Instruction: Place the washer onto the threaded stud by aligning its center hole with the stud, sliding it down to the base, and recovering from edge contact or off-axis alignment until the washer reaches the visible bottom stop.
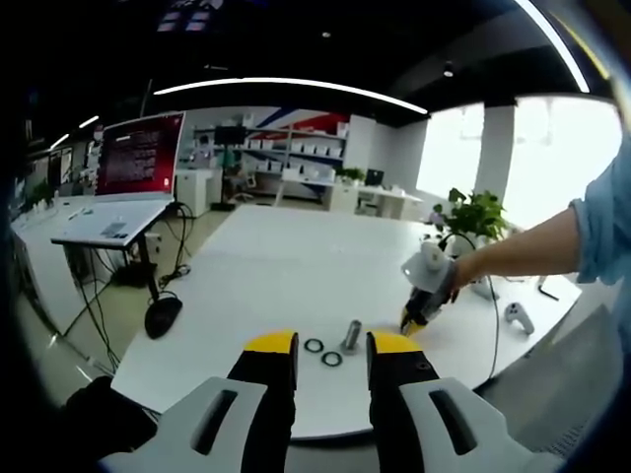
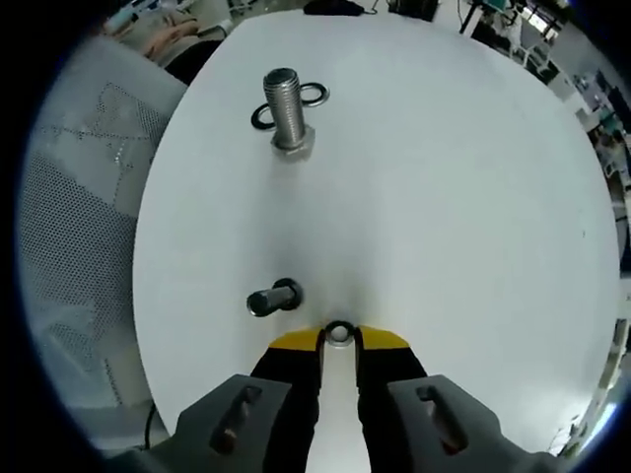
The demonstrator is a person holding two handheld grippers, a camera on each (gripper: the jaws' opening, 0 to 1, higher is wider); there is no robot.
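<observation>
A threaded stud (image 2: 286, 106) stands upright on its hex base on the white table (image 2: 444, 197). Two dark washers (image 2: 314, 96) lie flat just behind it. In the left gripper view the stud (image 1: 352, 335) and the two washers (image 1: 322, 352) sit just beyond my left gripper (image 1: 332, 341), which is open and holds nothing. My right gripper (image 2: 339, 339) is low over the table, short of the stud, shut on a small washer (image 2: 339, 331) at its yellow tips. In the left gripper view a hand holds the right gripper (image 1: 410, 320) to the right of the stud.
A short bolt (image 2: 273, 298) lies on its side left of my right gripper's tips. A mesh chair (image 2: 69, 227) stands past the table's edge. A potted plant (image 1: 478, 212) and a white controller (image 1: 520, 317) are at the table's right side. A red screen (image 1: 138, 156) stands at the left.
</observation>
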